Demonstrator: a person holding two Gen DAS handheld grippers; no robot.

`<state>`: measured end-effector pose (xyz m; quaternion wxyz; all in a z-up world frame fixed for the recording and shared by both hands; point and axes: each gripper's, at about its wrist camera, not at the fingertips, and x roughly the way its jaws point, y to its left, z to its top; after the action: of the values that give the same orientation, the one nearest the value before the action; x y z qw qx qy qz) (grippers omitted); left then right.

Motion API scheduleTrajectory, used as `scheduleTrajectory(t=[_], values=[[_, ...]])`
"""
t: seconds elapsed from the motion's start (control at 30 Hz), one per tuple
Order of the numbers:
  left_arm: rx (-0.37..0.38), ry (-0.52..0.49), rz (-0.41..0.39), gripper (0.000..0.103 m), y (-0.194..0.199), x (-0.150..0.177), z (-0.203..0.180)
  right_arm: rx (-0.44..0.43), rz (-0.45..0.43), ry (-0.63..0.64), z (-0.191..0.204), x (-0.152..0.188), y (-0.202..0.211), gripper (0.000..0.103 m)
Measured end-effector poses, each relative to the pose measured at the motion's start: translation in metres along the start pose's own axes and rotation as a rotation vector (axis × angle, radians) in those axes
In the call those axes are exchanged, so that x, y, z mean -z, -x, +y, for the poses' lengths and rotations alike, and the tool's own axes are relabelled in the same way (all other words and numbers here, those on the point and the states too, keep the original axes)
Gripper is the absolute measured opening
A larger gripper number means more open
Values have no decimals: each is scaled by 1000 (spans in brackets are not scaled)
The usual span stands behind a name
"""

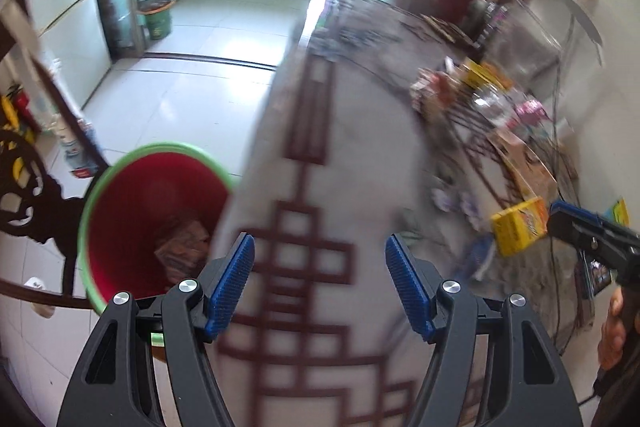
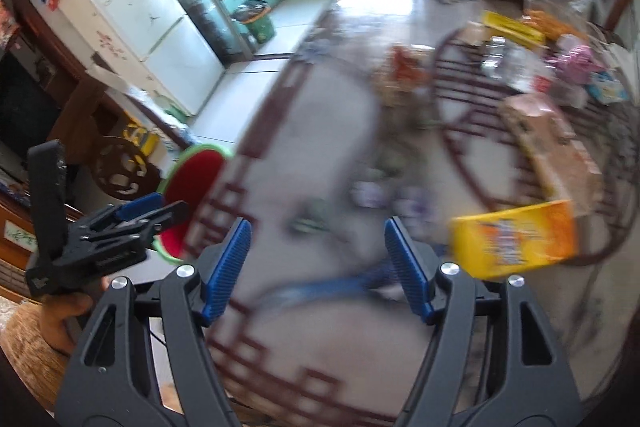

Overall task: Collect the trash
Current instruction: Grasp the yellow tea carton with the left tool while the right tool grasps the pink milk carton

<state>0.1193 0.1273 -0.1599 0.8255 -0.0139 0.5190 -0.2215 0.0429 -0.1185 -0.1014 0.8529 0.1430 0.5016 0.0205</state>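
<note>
A red bin (image 1: 152,211) with a green rim stands on the floor by the table's left edge, with brown trash (image 1: 182,243) at its bottom. My left gripper (image 1: 320,243) hangs open over the patterned tablecloth (image 1: 304,155) beside the bin, nothing between its fingers. My right gripper (image 2: 318,239) is open too, above the cloth. A yellow box (image 2: 516,243) lies just right of its right finger, outside the jaws. Blurred purple wrappers (image 2: 372,195), a green scrap (image 2: 316,219) and a blue strip (image 2: 320,291) lie ahead. Each view shows the other gripper: right gripper (image 1: 560,219), left gripper (image 2: 160,209).
A cardboard box (image 2: 548,143), bottles and packets (image 2: 512,63) crowd the table's right side. A dark carved chair (image 1: 36,195) stands left of the bin. A green bin (image 1: 158,15) and a white fridge (image 2: 140,19) stand further back. A hand (image 2: 64,315) grips the left tool.
</note>
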Motion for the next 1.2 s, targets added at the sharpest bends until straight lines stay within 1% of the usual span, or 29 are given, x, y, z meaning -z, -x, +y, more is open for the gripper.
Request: scheduleTrajectory(t=[0.07, 0.17, 0.23, 0.27, 0.33, 0.4, 0.5, 0.57, 0.63, 0.7, 0.73, 0.77, 0.83, 0.87, 0.9, 0.93, 1.0, 1.07, 1.1, 1.2], values=[[9, -9, 1, 65, -4, 3, -21, 39, -4, -5, -30, -3, 7, 74], [16, -20, 4, 65, -7, 8, -50, 109, -7, -64, -97, -18, 11, 75], [25, -52, 8, 65, -10, 11, -74, 128, 2, -105, -138, -30, 8, 75], [20, -79, 4, 65, -10, 13, -88, 142, 13, -113, -159, -39, 3, 75], [26, -112, 5, 65, -12, 14, -111, 166, 45, -109, -187, -53, -9, 75], [48, -148, 14, 65, -15, 15, -138, 163, 93, -98, -212, -65, -25, 75], [54, -234, 15, 66, -14, 14, -182, 117, 148, -69, -229, -72, -46, 75], [60, -289, 8, 69, -10, 16, -206, 98, 166, -60, -232, -73, -54, 75], [63, -330, 7, 74, -9, 18, -222, 56, 175, -61, -235, -72, -61, 75], [59, -393, 22, 75, -14, 19, -243, 31, 189, -51, -235, -69, -68, 73], [49, -413, 27, 75, -17, 19, -247, 23, 197, -41, -235, -68, -70, 65], [23, -458, 31, 75, -21, 19, -257, 23, 206, -31, -236, -67, -73, 54], [5, -547, 33, 75, -26, 19, -274, 23, 229, -2, -236, -62, -77, 39], [5, -604, 37, 76, -30, 19, -283, 12, 235, 7, -236, -60, -77, 38], [5, -645, 39, 78, -33, 19, -289, 2, 234, 15, -237, -57, -75, 37], [5, -710, 47, 81, -39, 18, -298, -2, 233, 18, -238, -54, -73, 37], [13, -792, 65, 82, -49, 17, -308, -23, 209, 0, -244, -46, -61, 37], [31, -868, 99, 82, -61, 16, -315, -55, 174, -50, -256, -36, -44, 37], [49, -893, 124, 82, -67, 15, -318, -69, 155, -75, -263, -31, -34, 37], [98, -919, 195, 83, -85, 15, -321, -100, 110, -145, -279, -16, -9, 37]])
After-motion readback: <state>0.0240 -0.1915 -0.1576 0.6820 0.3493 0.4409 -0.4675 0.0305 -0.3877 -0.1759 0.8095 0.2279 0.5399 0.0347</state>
